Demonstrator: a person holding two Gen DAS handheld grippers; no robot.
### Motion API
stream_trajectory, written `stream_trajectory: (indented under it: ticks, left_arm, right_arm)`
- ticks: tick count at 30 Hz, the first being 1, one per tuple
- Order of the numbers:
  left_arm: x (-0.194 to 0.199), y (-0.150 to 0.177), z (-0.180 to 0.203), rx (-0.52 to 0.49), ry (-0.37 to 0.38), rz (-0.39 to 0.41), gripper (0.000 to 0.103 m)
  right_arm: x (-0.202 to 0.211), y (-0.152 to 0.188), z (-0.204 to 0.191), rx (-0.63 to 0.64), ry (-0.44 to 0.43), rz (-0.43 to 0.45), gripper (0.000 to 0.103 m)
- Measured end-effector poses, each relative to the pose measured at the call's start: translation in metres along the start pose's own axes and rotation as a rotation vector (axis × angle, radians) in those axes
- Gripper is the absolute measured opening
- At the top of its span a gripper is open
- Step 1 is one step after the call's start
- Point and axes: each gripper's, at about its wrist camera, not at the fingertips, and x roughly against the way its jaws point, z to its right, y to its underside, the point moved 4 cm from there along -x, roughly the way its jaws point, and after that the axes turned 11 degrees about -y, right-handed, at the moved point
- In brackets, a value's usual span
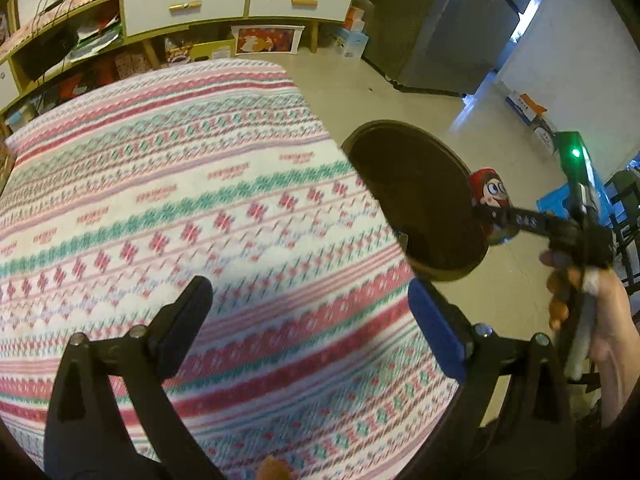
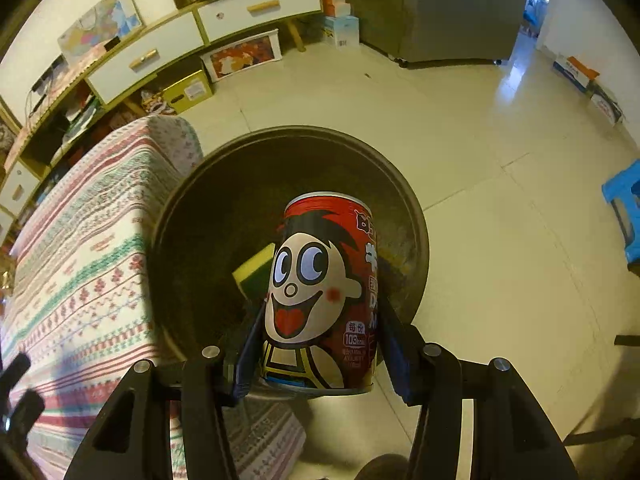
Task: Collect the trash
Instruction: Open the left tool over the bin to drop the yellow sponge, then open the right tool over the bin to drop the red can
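Right gripper (image 2: 320, 340): your jaws pinch the red cartoon-face can (image 2: 320, 284) by its lower sides, upright, over the mouth of the dark round bin (image 2: 192, 200).
Can's place: in the right wrist view it hangs at centre, above the bin's far half; a yellow-and-green sponge (image 2: 254, 272) lies inside at 9 o'clock of the can.
Left gripper (image 1: 312, 312): jaws spread wide and holding nothing, above the patterned cloth on the table (image 1: 180, 200).
Bin's place: on the floor just beside the table's edge, at 2 o'clock in the left wrist view.
Step in hand: the drop, by my reading.
How to do it well: bring the can lower inside the rim before you part the jaws, so it neither bounces out nor clips the edge.
Risk: the can sits near the bin's right wall; shift slightly toward 9 o'clock first.
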Motion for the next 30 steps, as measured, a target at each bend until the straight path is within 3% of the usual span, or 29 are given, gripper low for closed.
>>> stream_trajectory:
  ticks: [3,4,6,7,20,30]
  left_arm:
    - [0.004,0.008,-0.011,0.024,-0.003,0.009,0.098]
    - [0.005,0.01,-0.014,0.032,-0.009,0.013,0.1]
    - [0.008,0.015,-0.023,0.046,-0.05,0.023,0.101]
    - [0.01,0.017,-0.027,0.052,-0.078,0.029,0.101]
    - [0.047,0.05,-0.046,0.033,-0.204,0.012,0.101]
    - [0.098,0.079,-0.059,0.083,-0.26,0.11,0.101]
  right_arm:
    - [-0.002,0.0,0.003,-0.013,-0.01,0.029,0.057]
    - [-0.001,0.0,0.003,-0.02,-0.009,0.037,0.062]
    - [0.002,0.002,0.003,-0.042,-0.02,0.05,0.083]
    - [0.004,0.003,0.002,-0.045,-0.034,0.054,0.084]
    - [0.072,0.053,-0.061,0.161,-0.028,0.082,0.086]
    - [0.132,0.108,-0.103,0.322,-0.004,0.201,0.088]
